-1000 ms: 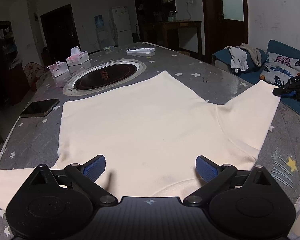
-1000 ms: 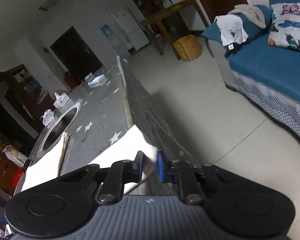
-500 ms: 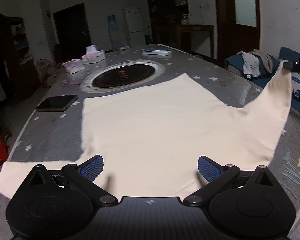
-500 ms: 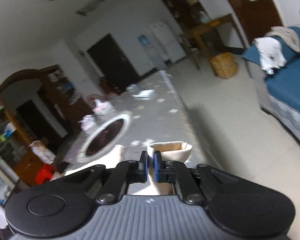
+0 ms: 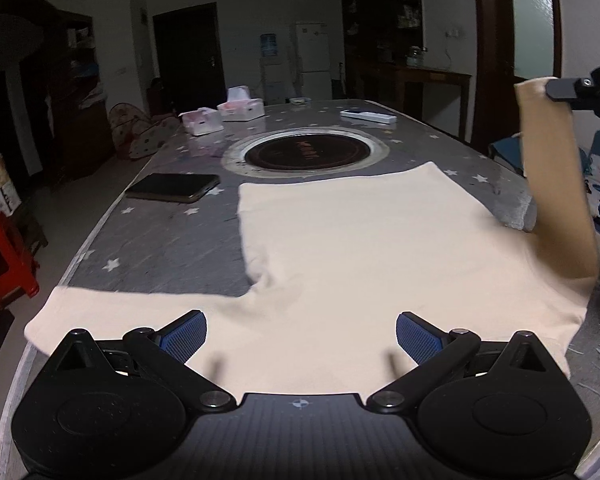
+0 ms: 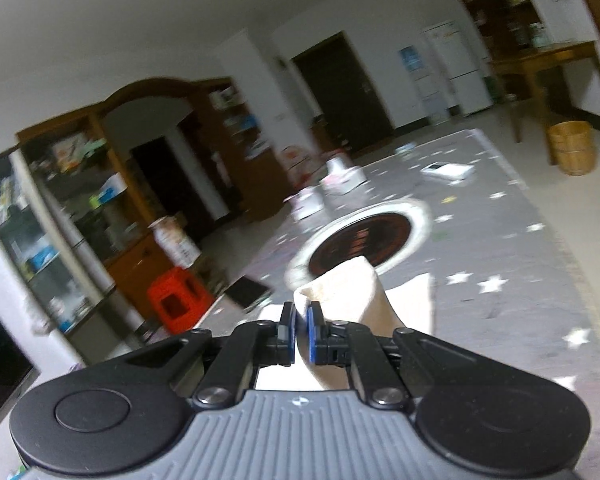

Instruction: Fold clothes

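While the right tool point(image 6: 299, 334) is pinching the raised sleeve point(image 5: 552, 168) of the cream long-sleeved cotton top point(image 5: 364, 256) and the left tool point(image 5: 301, 336) is hovering wide open and empty, the thin cuff grip is risking slipping, or dragging the body across the grey star-patterned bench point(image 5: 160, 236).

The raised sleeve point(image 5: 556, 184) stands upright at the right of the frame, blocking passage there. On the worktop point(image 5: 168, 240), the phone point(image 5: 172, 187) lies left of centre, and two tissue boxes point(image 5: 224, 114) and a white remote point(image 5: 368, 117) sit toward the top, beyond the round hotplate point(image 5: 306, 153). Bare worktop lies between phone and shirt point(image 5: 340, 248).
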### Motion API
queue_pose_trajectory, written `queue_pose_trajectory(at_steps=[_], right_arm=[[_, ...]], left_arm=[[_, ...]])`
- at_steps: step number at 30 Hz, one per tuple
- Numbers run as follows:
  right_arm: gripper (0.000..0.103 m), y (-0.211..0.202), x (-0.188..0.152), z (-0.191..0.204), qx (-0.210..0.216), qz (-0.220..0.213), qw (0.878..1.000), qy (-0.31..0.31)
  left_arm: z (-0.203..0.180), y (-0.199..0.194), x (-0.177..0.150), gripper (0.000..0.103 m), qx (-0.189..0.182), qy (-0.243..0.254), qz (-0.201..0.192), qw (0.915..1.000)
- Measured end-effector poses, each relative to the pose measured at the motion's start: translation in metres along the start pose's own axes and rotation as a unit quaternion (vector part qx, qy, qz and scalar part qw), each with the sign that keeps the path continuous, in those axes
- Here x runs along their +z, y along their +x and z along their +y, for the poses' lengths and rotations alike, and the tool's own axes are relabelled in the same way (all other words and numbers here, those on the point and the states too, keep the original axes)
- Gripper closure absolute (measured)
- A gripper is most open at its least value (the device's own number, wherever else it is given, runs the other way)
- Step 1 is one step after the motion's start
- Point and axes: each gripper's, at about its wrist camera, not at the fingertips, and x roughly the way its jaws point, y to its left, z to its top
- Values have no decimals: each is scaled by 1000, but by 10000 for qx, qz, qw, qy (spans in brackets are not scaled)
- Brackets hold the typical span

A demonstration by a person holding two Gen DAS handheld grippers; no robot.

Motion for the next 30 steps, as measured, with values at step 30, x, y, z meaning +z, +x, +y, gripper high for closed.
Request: queue_pose_trajectory(at_steps=[30], right_arm=[[91, 100, -92, 104, 931, 2047, 9666, -1227]], left_arm=[[44, -16, -20, 0, 241, -511, -12, 9984]])
